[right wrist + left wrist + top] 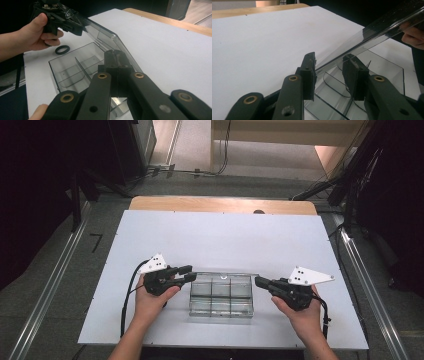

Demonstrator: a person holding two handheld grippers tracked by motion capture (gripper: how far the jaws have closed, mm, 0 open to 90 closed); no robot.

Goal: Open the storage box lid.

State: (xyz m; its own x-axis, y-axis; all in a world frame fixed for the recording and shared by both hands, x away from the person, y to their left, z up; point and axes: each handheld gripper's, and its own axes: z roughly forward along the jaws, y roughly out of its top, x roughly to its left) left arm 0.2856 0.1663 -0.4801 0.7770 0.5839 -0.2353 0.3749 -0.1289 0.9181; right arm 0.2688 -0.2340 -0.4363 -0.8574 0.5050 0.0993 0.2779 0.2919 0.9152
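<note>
Both tongs on the lid now. Left tongs (329, 72) sit apart, lid edge (362, 35) running between the pads w/ a gap each side, so not gripping yet. Right tongs (116, 58) pressed together on the lid's other end (117, 45), looks clamped. Clear compartment box (221, 295) sits lower centre of the high view on the white tabletop (220, 240), lid tilted up, open. Risk, I'd say: only one end really held, so the lid could twist or slip & drop shut, or the light box gets dragged. Black ring (62, 49) beside it, upper left in right gripper view.
</note>
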